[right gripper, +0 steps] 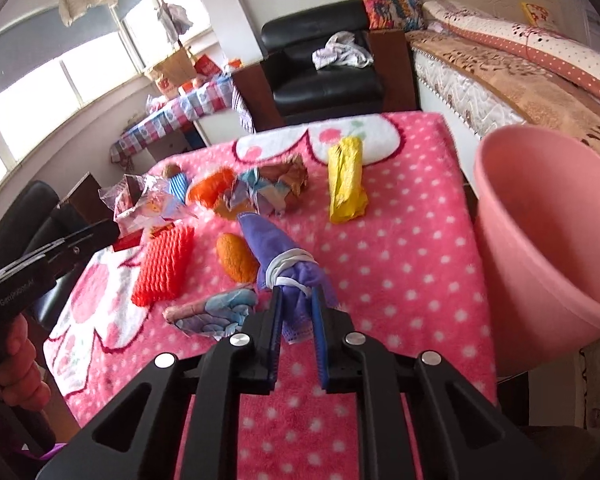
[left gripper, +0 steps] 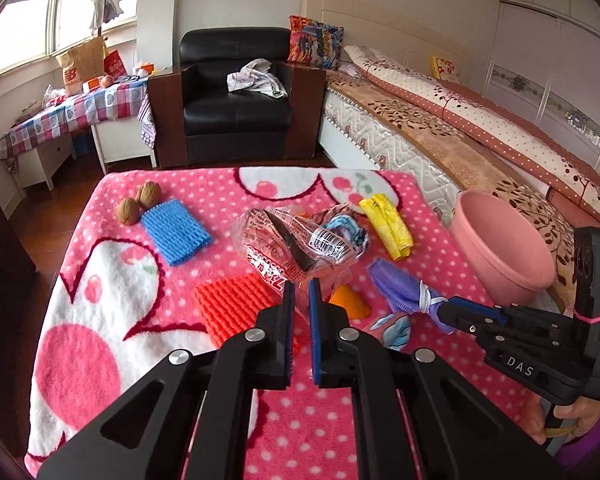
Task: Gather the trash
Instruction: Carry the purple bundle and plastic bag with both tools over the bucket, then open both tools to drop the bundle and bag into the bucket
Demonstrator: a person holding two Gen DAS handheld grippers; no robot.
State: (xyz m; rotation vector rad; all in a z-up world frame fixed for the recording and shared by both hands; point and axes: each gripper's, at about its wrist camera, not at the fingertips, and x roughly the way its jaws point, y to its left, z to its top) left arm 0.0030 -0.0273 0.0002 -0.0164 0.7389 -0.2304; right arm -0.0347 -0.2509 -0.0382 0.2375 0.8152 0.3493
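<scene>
Pink basin [right gripper: 548, 240] sits right of the blanket; left gripper [left gripper: 301, 294] clamps the wrapper [left gripper: 300, 240], right gripper [right gripper: 296, 300] clamps the purple cloth [right gripper: 284, 256], so lift both clear before swinging over the rim.

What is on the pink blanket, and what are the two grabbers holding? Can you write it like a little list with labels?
surface: pink dotted blanket
left gripper: jaws shut on the clear plastic wrapper
right gripper: jaws shut on the purple cloth bundle, tied with a white band
bin: pink tub at the blanket's right edge
not picked up: yellow bag, red foam net, blue foam net, two walnuts, orange lump, crumpled paper
</scene>
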